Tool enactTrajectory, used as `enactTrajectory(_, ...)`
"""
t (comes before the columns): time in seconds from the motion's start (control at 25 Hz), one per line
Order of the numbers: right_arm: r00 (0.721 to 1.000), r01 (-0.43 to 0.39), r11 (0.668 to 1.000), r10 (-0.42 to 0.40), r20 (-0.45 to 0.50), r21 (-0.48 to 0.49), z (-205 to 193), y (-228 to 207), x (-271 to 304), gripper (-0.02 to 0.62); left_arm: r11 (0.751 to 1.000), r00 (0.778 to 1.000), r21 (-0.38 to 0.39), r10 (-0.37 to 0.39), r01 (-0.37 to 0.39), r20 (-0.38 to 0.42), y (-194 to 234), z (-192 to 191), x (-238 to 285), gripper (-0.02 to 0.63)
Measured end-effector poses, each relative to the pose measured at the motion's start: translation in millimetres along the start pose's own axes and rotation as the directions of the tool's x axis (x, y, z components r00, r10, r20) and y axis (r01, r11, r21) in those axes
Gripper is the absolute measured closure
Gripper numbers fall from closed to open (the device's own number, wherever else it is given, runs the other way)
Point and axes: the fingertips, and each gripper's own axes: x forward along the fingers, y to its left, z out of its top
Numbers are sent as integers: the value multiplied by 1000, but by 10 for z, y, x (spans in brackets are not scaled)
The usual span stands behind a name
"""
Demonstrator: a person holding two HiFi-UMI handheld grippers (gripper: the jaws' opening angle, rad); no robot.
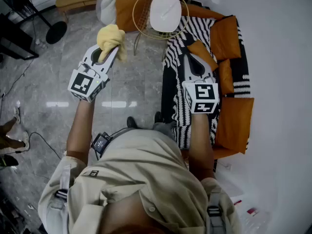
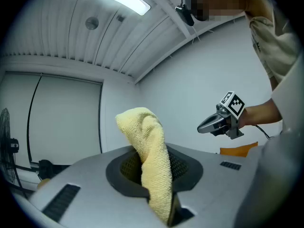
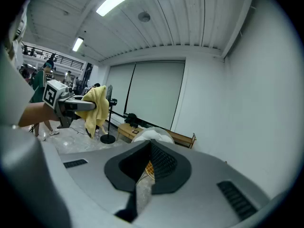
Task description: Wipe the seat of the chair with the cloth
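Left tongs [image 1: 112, 50] pinch a yellow cloth [image 1: 111, 37] by one end at ten o'clock, short of the white chair seat [image 1: 165, 12] at twelve; right tongs [image 1: 190, 57] are closed, empty; wiping pressure may tug the cloth free.

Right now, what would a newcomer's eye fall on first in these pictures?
The yellow cloth stands out first: the left gripper is clamped on it above the grey floor, left of the white chair seat. Next come the orange cushions on a black-and-white striped cover, over which the right gripper is held shut and empty.
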Motion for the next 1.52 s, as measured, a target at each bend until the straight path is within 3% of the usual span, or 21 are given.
enactTrajectory(0.48, 1000, 9, 1000, -9, -6, 4, 38, 124, 90, 572, 1000, 1000, -8, -6, 6, 8, 169, -47, -83, 529)
enactTrajectory(0.76, 1000, -15, 996, 14, 13, 84, -25, 76, 213, 568, 1000, 1000, -23, -10, 10, -4, 236, -159, 43, 529)
enactTrajectory(1.04, 1000, 17, 993, -18, 6, 116, -254, -384, 494, 568, 1000, 998, -18, 22, -23, -58, 325, -365, 379, 529)
enactTrajectory(1.52, 994, -104, 984, 105, -2, 143, -421, -1264, 1581, 568, 988, 980, 11, 152, -152, -128, 681, -453, 1240, 529)
